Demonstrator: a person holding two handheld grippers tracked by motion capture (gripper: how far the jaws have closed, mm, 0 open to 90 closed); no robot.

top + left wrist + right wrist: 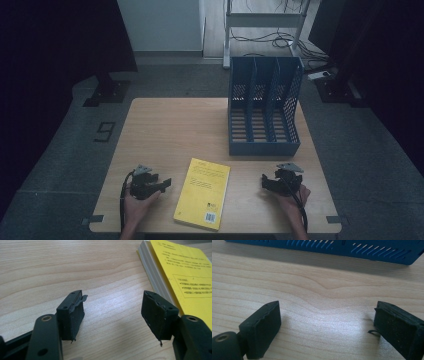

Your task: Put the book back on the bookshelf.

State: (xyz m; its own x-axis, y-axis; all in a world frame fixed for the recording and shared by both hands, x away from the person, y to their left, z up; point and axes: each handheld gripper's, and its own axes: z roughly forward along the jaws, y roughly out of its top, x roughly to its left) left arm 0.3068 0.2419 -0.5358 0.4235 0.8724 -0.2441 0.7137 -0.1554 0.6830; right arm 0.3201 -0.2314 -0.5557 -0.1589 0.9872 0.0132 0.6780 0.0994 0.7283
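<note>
High view shows each hand-held gripper, left [166, 183] and right [263, 181], wide open and empty beside the yellow book [202, 192]; pinched by one thin edge off the bench [165, 125], it could sag or slip.

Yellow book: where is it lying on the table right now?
In the high view the yellow book lies flat at the table's near edge, between the left gripper and the right gripper, in front of the blue file rack.

Blue file rack [264, 107] (3 slots) stands on wooden table [170, 130].
</note>
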